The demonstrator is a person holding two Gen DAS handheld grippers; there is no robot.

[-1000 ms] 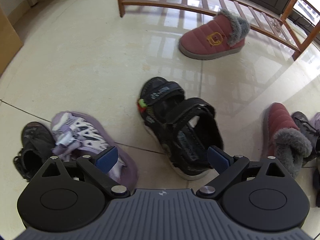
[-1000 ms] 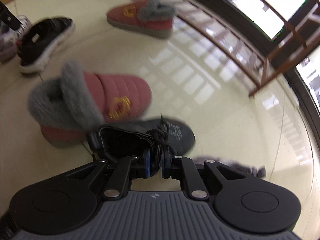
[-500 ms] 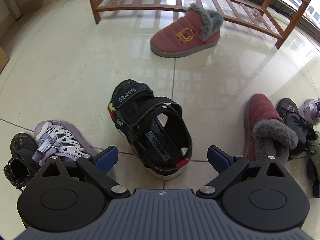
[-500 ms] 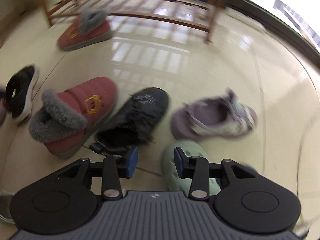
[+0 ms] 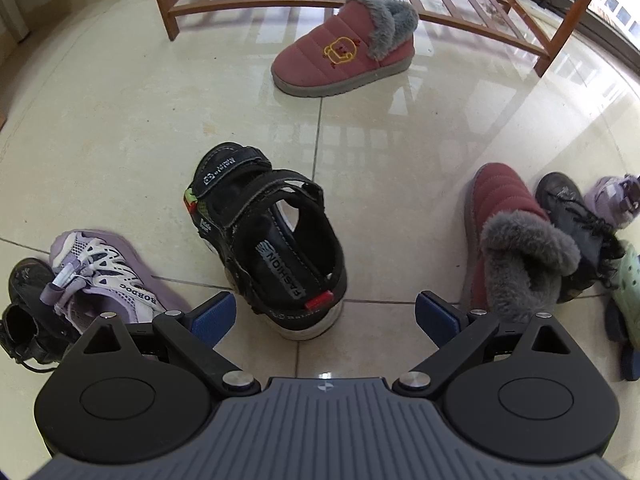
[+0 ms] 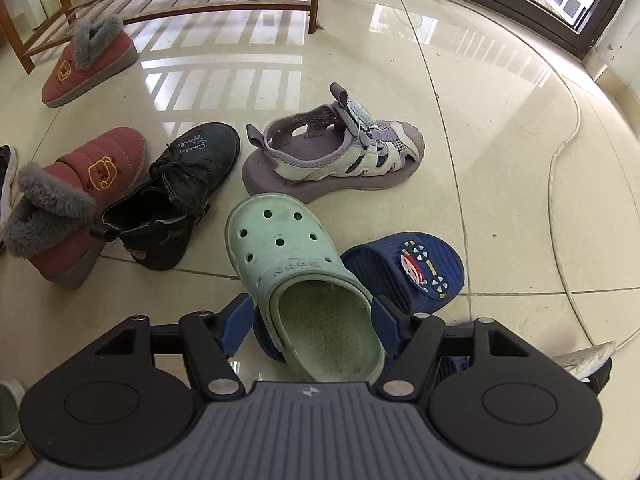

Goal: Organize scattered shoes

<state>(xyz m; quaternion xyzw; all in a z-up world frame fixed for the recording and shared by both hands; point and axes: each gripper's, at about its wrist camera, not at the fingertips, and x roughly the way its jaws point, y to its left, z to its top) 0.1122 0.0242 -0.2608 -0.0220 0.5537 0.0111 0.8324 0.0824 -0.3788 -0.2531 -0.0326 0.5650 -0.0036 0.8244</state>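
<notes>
Straddling the mint-green clog [image 6: 304, 280], the right gripper [image 6: 306, 316] now gapes wide, having let go the black lace-up boot [image 6: 176, 196] at ten o'clock. Left gripper [image 5: 324, 316], wide too, has neared the black sandal [image 5: 268, 236] at twelve; shoes remain scattered.

Glossy floor tiles [image 6: 500, 168], fleecy-cuffed slipper [image 5: 516, 240]

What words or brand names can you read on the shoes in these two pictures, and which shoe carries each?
"FASHION": insole of the black sandal.
"BOBDOG", last letters unclear: side of the purple sandal.
Strap logo on the black sandal: too small to read.
Cursive on the black boot: unreadable.
Raised letters on the green clog strap: unclear.
</notes>
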